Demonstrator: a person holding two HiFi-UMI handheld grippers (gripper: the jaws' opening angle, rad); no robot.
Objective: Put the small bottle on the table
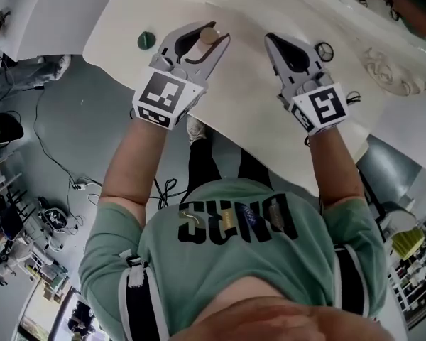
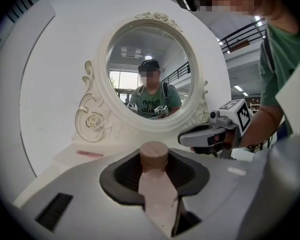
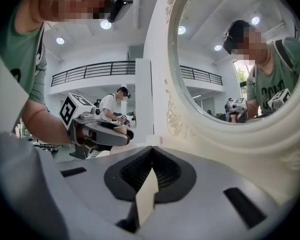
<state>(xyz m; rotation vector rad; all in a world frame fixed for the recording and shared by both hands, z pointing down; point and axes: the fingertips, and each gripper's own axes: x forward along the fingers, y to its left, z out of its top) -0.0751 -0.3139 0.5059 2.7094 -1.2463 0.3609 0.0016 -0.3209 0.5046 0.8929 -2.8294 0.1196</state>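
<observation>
The white table (image 1: 255,112) fills the upper part of the head view, and the 2 gripper views show an oval mirror (image 2: 135,49) in a carved white frame standing at its back. Both grippers are held out over the tabletop, well apart from each other. The left gripper (image 1: 211,35) is clamped on the small bottle (image 2: 157,194), its dark pads pressing either side of the pale body, with the tan cap standing up above the jaws; the bottle looks upright. Whether its base touches the table no view shows, though it seems to hang above the surface. The right gripper (image 1: 273,42) has its jaws together with nothing between them. A small green round thing (image 1: 146,40) lies on the table just left of the left gripper, and a small dark ring (image 1: 324,50) lies just right of the right gripper. The step in hand appears to be bringing the held bottle to its place, so the task is well along but not done. The next move likely calls for lowering the bottle straight down onto the bare patch between those 2 small things, keeping it upright, then parting the jaws only once the base sits flat, so that it does not tip.
</observation>
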